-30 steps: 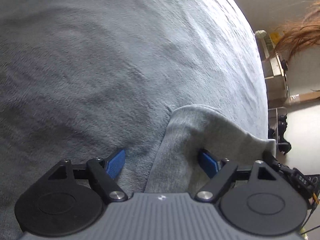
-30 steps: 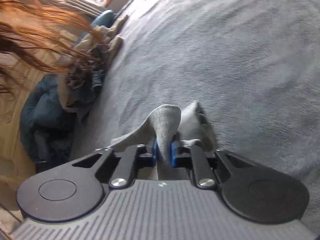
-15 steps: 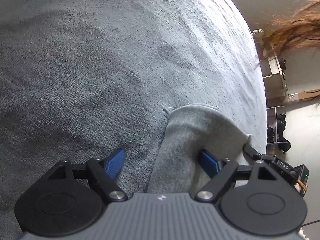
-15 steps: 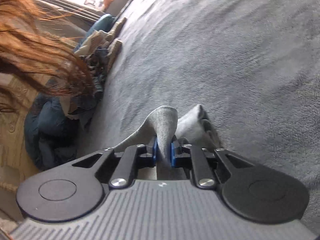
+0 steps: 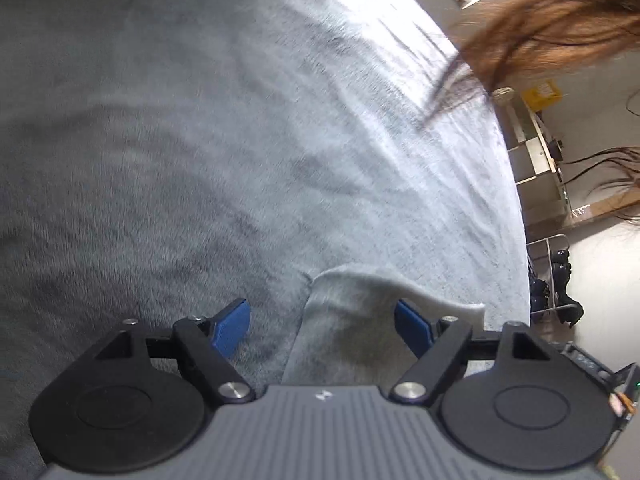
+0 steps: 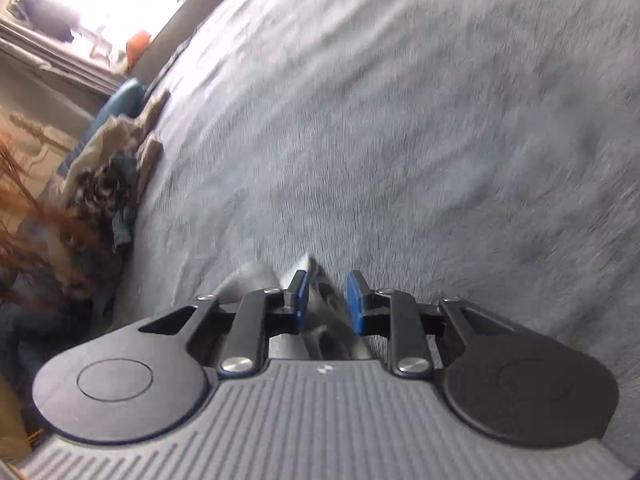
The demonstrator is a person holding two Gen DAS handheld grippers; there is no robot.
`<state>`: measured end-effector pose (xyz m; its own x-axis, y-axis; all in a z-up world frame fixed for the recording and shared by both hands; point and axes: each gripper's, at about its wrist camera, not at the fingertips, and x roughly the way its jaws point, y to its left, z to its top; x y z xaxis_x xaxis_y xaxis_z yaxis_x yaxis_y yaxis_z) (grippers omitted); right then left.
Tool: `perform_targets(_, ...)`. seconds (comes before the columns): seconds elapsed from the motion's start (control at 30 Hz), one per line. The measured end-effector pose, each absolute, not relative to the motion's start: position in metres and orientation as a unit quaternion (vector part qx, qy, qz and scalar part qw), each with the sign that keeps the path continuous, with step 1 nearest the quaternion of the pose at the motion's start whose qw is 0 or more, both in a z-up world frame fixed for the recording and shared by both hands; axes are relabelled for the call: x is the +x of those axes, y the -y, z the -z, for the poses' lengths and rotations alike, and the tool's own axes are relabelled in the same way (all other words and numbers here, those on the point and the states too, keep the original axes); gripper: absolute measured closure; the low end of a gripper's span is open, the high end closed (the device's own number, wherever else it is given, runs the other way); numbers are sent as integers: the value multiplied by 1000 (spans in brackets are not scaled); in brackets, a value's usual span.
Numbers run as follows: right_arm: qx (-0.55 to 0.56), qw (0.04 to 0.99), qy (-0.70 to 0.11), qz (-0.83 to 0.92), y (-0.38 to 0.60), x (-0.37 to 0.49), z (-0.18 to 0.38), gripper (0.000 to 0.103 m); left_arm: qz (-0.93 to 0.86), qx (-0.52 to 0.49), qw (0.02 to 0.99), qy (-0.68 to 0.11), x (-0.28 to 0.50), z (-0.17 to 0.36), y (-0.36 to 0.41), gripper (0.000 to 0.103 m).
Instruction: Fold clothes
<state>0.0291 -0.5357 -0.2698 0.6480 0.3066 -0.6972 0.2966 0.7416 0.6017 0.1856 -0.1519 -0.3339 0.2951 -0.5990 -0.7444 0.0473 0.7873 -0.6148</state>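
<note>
So right at my left hand-held gripper [image 5: 322, 326] the blue pads are spread wide, and the light grey knit garment [image 5: 352, 320] lies between them without either pad pressing on it. The right pad [image 5: 412, 326] sits over the cloth's right side; the left pad [image 5: 232, 326] hangs over bare blanket. The garment is folded into a narrow strip with a rounded end pointing away from me, lying flat on the fluffy grey blanket [image 5: 200, 160] that covers the bed, close to the bed's right edge in this view.

My right hand-held gripper [image 6: 326, 300] is narrow, but its jaws are opening, and there's a bunched bit of that same grey cloth [image 6: 320, 320] in the gap. The pads don't look like they're squeezing it; I can see space on the right side. The frame is pretty motion-blurred though.

Further out it's just a big stretch of blanket in both views. Past the bed's left edge in the right wrist view there's a heap of mixed clothes [image 6: 108, 172], beige, dark patterned and blue, and bright window light beyond that. In the left wrist view, past the bed's right edge, there are pale wooden shelves [image 5: 536, 152] and some dark items [image 5: 556, 280] on the floor. My own reddish-brown hair [image 5: 552, 28] dangles into the top right of the picture.
</note>
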Motion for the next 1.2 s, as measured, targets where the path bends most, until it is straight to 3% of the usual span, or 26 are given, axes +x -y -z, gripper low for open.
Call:
perform_targets(0.17, 236, 865, -420, -141, 484, 43, 228, 82, 240, -181, 758, -579, 193, 332, 160, 24)
perform_targets(0.4, 86, 838, -463, -275, 406, 118, 221, 82, 262, -145, 752, -587, 175, 343, 180, 27)
perform_targets(0.6, 129, 691, -606, -372, 360, 222, 264, 82, 267, -139, 759, -578, 161, 350, 185, 27)
perform_targets(0.87, -28, 488, -731, -476, 273, 263, 316, 85, 275, -141, 767, -563, 154, 354, 180, 33)
perform_targets(0.93, -4, 483, -738, -471, 262, 268, 327, 86, 282, -135, 767, -560, 154, 352, 180, 33)
perform_targets(0.97, 18, 485, -740, -465, 259, 271, 332, 92, 286, -133, 767, -559, 155, 352, 180, 33)
perform_targets(1.1, 137, 519, -729, -423, 285, 293, 334, 92, 292, -137, 764, -559, 155, 352, 175, 33)
perform_targets(1.2, 118, 534, -727, -415, 310, 300, 321, 92, 295, -144, 761, -560, 156, 354, 178, 32)
